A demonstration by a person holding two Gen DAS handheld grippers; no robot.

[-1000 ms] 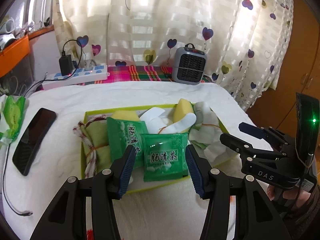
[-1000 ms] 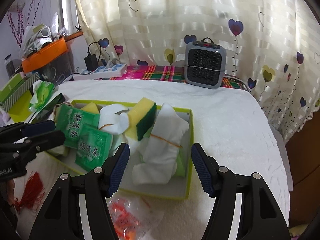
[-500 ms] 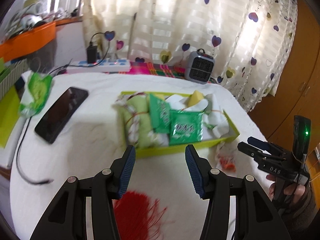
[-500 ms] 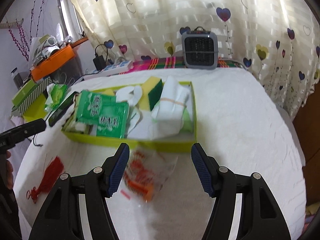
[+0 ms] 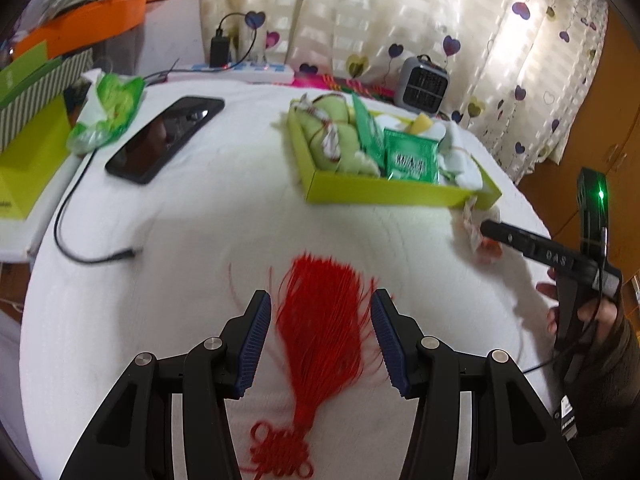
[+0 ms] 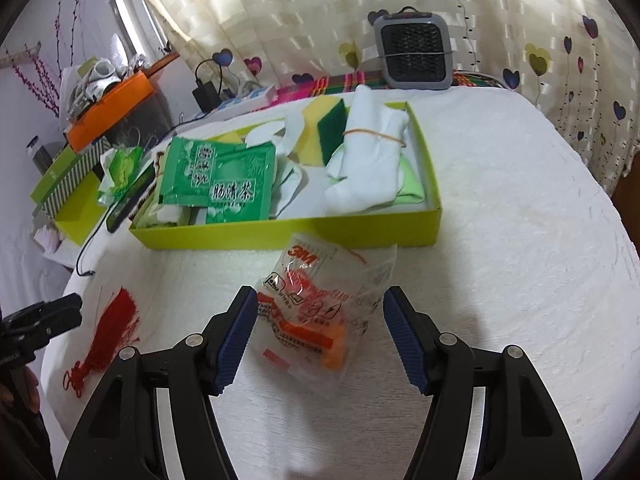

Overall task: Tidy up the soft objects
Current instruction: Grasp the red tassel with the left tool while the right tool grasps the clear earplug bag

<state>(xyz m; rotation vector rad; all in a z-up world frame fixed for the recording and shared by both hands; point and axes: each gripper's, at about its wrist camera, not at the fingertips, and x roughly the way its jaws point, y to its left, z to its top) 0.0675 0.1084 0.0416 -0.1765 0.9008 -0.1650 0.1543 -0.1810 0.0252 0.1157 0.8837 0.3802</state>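
A yellow-green tray (image 5: 384, 191) (image 6: 280, 235) on the white tablecloth holds green tea packets (image 6: 224, 176), a yellow-green sponge (image 6: 326, 122), rolled white socks (image 6: 368, 160) and a green cloth bundle (image 5: 340, 136). A red tassel (image 5: 324, 340) (image 6: 106, 332) lies on the cloth between the jaws of my open left gripper (image 5: 322, 340). A clear 3M earplug packet (image 6: 320, 304) (image 5: 476, 224) lies in front of the tray between the jaws of my open right gripper (image 6: 320, 332). Neither gripper holds anything.
A black phone (image 5: 166, 138), a green tissue pack (image 5: 106, 110) and a loose cable (image 5: 80, 240) lie to the left. A grey heater (image 6: 412, 54) and a power strip (image 5: 244, 72) stand at the back. Boxes and an orange bin (image 5: 84, 26) sit beyond the table's left edge.
Both grippers have pulled back from over the tray toward the table's front. The tassel now lies between the left jaws and the earplug packet between the right jaws.
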